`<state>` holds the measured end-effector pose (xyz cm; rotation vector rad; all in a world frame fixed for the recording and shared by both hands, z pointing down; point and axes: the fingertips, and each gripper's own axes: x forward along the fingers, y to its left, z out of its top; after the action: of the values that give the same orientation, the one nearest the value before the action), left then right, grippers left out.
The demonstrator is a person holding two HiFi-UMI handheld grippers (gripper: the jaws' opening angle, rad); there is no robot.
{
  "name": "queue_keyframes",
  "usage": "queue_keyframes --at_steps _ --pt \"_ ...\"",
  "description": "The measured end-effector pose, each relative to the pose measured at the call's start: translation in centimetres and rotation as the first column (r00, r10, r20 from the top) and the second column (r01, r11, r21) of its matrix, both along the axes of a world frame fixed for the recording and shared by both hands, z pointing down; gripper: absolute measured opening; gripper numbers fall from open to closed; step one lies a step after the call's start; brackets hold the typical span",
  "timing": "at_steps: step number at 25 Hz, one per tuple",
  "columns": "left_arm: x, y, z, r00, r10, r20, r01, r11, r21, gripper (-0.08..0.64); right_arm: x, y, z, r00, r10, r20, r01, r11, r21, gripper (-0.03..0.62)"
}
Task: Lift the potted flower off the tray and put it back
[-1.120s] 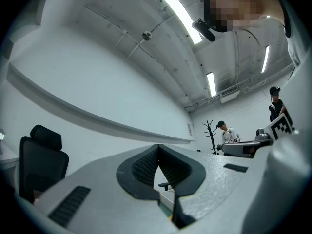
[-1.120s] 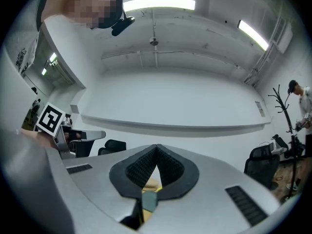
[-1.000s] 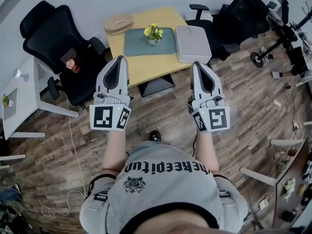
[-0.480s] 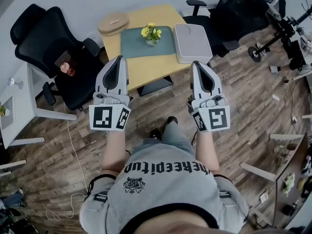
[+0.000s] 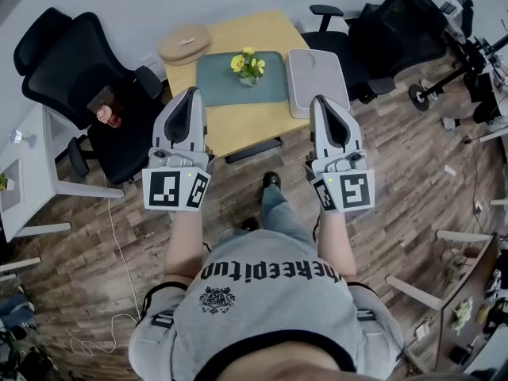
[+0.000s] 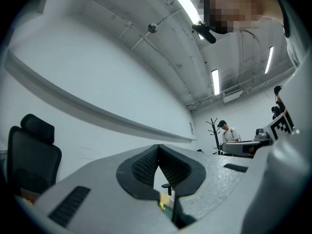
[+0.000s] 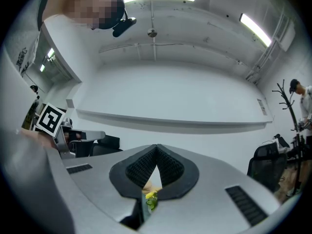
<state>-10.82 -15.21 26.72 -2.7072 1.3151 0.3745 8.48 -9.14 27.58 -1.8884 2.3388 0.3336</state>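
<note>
The potted flower, yellow blooms in a small pale pot, stands on a teal tray on a light wooden table ahead of me. Both grippers are held out in front of my body, short of the table's near edge and tilted slightly upward. My left gripper is shut with nothing in it, its tips meeting in the left gripper view. My right gripper is likewise shut and empty. A sliver of the flower shows through the gap below the right gripper's pads.
A grey-white flat box lies right of the tray and a round beige pad at the table's far left corner. Black office chairs flank the table. A white desk stands at left on the wood floor.
I have walked toward the table: it sits closer to both gripper tips, and one foot has stepped forward. Both grippers stayed shut and level with each other.
</note>
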Motion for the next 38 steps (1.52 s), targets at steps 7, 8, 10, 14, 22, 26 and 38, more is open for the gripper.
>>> queue_keyframes --at_steps 7,8,10,14,22,26,38 --pt "2.4 -5.0 -1.3 0.999 -0.045 -0.004 0.045 0.999 0.023 0.003 2.6 -5.8 -1.3 0.999 -0.046 -0.005 0.046 0.999 0.024 0.002" --pt "2.7 -5.7 -1.4 0.999 -0.052 -0.004 0.052 0.998 0.024 0.003 3.0 -6.7 -1.5 0.999 -0.053 -0.005 0.053 0.998 0.026 0.002" --pt "3.4 -6.9 -1.6 0.998 -0.065 -0.004 0.066 0.998 0.026 0.003 3.6 -8.2 -1.8 0.998 -0.069 -0.005 0.069 0.997 0.029 0.002" --pt "4.2 -8.7 -1.8 0.995 -0.103 -0.002 0.103 0.994 0.029 0.003 4.4 -10.8 -2.2 0.994 -0.111 -0.009 0.111 0.993 0.036 0.002" --pt "5.7 -12.3 -0.5 0.984 -0.176 0.009 0.176 0.984 -0.004 0.003 5.5 -16.3 -1.3 0.980 -0.201 -0.009 0.201 0.980 0.009 0.002" --pt "6.5 -13.8 1.3 0.981 -0.192 0.026 0.193 0.980 -0.045 0.003 5.6 -18.8 0.2 0.972 -0.236 0.001 0.236 0.971 -0.026 0.002" --pt "7.5 -16.4 9.3 0.972 -0.209 0.110 0.229 0.946 -0.231 0.003 4.4 -22.8 6.0 0.948 -0.314 0.048 0.317 0.934 -0.163 0.002"
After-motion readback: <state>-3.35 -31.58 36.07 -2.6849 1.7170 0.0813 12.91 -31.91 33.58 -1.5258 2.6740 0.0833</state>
